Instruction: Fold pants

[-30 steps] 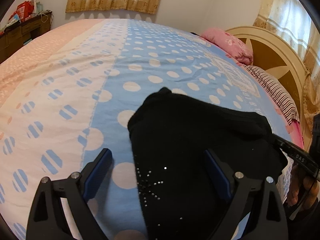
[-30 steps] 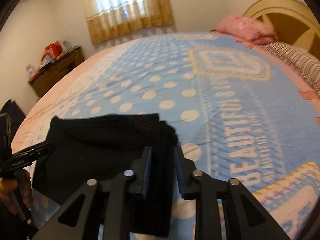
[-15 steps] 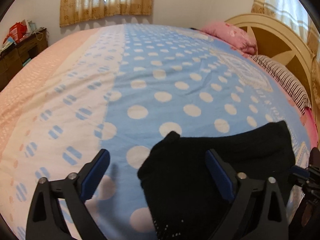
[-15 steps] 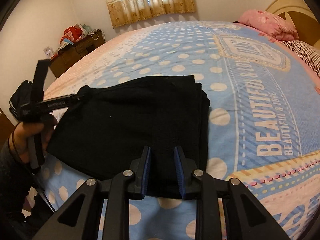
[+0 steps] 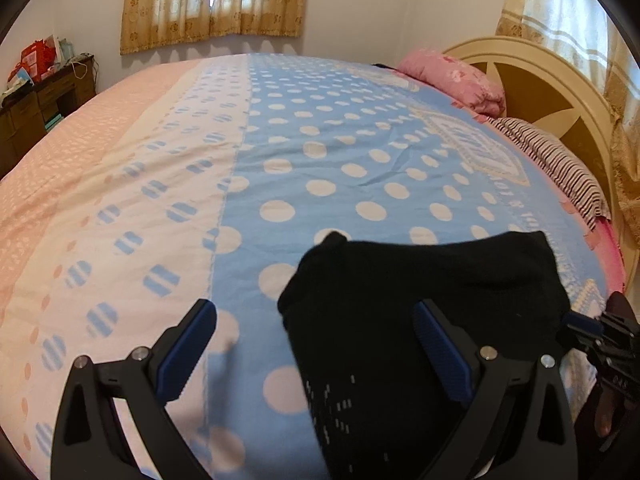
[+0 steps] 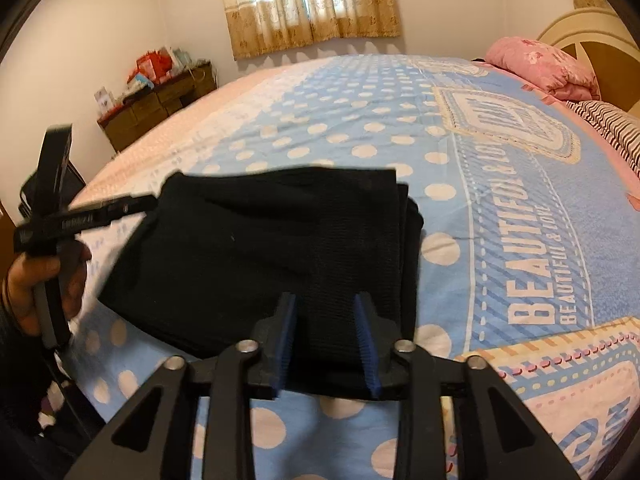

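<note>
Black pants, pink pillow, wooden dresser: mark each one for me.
black pants (image 6: 260, 248): right wrist view, middle of the folded fabric.
pink pillow (image 5: 452, 80): left wrist view, centre of its floral top.
wooden dresser (image 6: 156, 110): right wrist view, its drawer front.

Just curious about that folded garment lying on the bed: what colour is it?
The folded knit pants are black; the right wrist view shows them best.
</note>
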The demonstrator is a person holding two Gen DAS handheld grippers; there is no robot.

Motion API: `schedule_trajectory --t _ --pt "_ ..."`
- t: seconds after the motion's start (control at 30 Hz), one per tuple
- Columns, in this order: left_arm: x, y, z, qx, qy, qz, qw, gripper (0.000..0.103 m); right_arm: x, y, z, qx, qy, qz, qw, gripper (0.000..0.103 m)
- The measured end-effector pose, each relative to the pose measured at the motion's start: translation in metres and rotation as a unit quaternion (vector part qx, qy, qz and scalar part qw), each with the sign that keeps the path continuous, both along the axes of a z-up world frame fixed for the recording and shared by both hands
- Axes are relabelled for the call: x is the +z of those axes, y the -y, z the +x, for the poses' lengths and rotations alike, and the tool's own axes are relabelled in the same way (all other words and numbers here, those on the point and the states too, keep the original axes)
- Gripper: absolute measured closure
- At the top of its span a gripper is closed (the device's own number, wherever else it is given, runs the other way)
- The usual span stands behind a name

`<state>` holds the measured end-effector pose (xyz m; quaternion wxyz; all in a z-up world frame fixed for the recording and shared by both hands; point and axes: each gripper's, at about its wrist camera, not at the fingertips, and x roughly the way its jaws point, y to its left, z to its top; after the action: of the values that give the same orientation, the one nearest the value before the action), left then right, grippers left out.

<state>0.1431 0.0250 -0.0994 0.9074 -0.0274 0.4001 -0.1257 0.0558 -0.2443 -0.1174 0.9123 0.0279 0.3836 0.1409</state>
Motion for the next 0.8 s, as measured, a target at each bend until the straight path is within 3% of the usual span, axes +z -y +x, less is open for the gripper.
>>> schedule_trajectory --t 0.03,0.27,0.4,0.67,0.8 --pt "0.002 -0.001 -0.003 0.0 0.002 -0.003 1.0 0.002 0.003 0.001 -0.001 -0.004 0.005 0.003 1.0 0.056" --pt "0.008 0.0 -0.011 -0.004 0.008 -0.013 0.9999 0.002 0.018 0.011 0.009 -0.033 0.024 0.015 0.999 0.053" --pt "0.001 0.004 -0.012 -0.007 -0.003 -0.02 0.9998 0.002 0.014 0.024 0.025 -0.048 0.013 0.052 0.997 0.036" --pt "-0.021 0.014 -0.009 -0.013 -0.028 -0.009 0.9995 0.002 -0.016 0.031 0.059 -0.061 -0.036 0.09 0.993 0.036" --pt "-0.029 0.013 -0.007 -0.013 -0.039 -0.014 0.9991 0.001 -0.028 0.034 0.062 -0.061 -0.04 0.108 0.992 0.036"
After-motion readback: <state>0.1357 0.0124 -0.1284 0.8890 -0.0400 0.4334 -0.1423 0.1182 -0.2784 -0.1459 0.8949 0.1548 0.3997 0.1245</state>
